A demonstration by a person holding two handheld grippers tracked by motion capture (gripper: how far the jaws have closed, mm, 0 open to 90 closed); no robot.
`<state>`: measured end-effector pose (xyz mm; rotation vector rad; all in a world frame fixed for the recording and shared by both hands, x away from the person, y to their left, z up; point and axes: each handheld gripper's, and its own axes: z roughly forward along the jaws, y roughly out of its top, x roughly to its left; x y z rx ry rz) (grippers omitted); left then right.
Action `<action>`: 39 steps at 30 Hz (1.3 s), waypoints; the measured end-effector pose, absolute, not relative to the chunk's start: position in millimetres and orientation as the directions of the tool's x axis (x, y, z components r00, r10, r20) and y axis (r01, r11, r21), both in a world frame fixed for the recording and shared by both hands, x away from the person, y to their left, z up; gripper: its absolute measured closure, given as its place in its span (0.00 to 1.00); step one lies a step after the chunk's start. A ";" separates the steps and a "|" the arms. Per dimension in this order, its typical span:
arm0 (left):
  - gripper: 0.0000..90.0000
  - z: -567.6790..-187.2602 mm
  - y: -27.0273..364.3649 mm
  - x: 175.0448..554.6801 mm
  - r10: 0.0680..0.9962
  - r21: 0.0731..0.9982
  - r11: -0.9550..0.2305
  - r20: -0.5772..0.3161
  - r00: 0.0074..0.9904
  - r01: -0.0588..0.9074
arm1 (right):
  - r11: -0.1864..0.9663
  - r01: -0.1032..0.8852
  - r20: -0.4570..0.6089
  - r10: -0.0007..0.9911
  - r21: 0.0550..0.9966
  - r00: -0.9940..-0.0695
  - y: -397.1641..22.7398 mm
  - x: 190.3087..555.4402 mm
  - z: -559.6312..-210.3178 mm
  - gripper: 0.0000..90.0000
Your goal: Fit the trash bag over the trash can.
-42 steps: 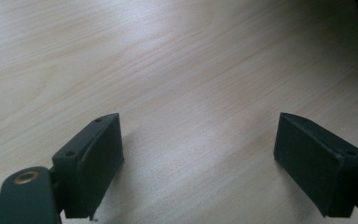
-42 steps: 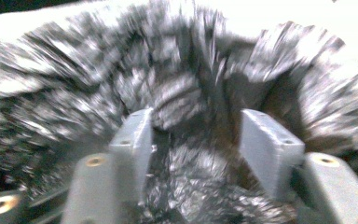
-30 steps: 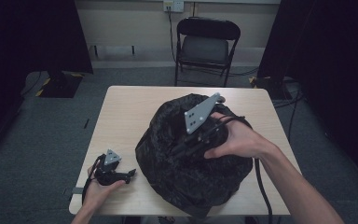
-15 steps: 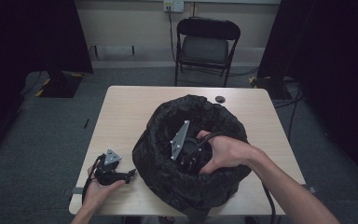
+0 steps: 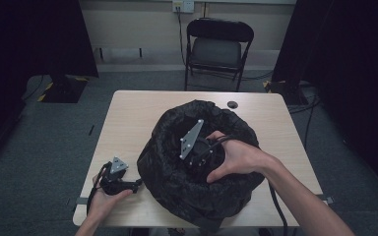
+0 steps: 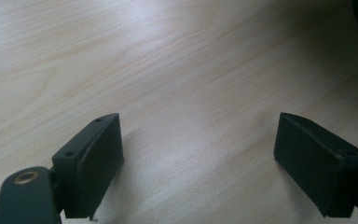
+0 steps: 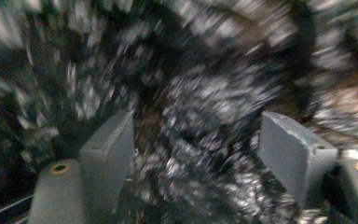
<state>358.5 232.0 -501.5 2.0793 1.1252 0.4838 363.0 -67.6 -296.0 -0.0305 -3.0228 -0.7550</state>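
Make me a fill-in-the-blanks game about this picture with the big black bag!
1. The right gripper reaches down into the black ____.
2. The left gripper has its jaws ____, with bare table between them.
3. Behind the table stands an empty folding ____.
4. The bag sits on a table made of light ____.

Missing words: bag; open; chair; wood

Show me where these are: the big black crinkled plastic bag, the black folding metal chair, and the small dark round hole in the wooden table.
black plastic bag (image 5: 177,189), high view, front outer wall.
black folding chair (image 5: 215,52), high view, seat.
round hole (image 5: 233,104), high view, its centre.
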 end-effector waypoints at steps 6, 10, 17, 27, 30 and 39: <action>0.17 -501.6 232.0 358.5 0.835 0.737 -0.366 -0.009 0.550 0.568 | 0.813 0.050 -0.004 0.064 0.580 -0.998 -78.9 372.5 -277.7 0.26; 0.17 -501.6 232.0 358.4 0.835 0.737 -0.366 -0.008 0.550 0.567 | 0.766 0.066 -0.024 0.106 0.639 -0.994 -85.2 376.4 -269.4 0.24; 0.17 -501.6 232.0 358.1 0.836 0.738 -0.365 -0.008 0.548 0.568 | 0.651 0.086 -0.028 0.162 0.754 -0.986 -95.0 376.3 -249.0 0.25; 0.17 -501.6 232.0 358.1 0.836 0.738 -0.365 -0.008 0.548 0.568 | 0.408 0.100 -0.051 0.342 0.907 -0.938 -144.1 367.1 -208.2 0.22; 0.17 -501.6 231.8 358.0 0.838 0.738 -0.363 -0.008 0.546 0.569 | 0.367 0.110 -0.046 0.391 0.924 -0.919 -161.6 362.9 -205.1 0.20; 0.16 -501.7 231.0 357.4 0.845 0.739 -0.354 -0.011 0.535 0.574 | 0.273 0.154 -0.029 0.567 0.949 -0.823 -223.5 345.5 -230.9 0.20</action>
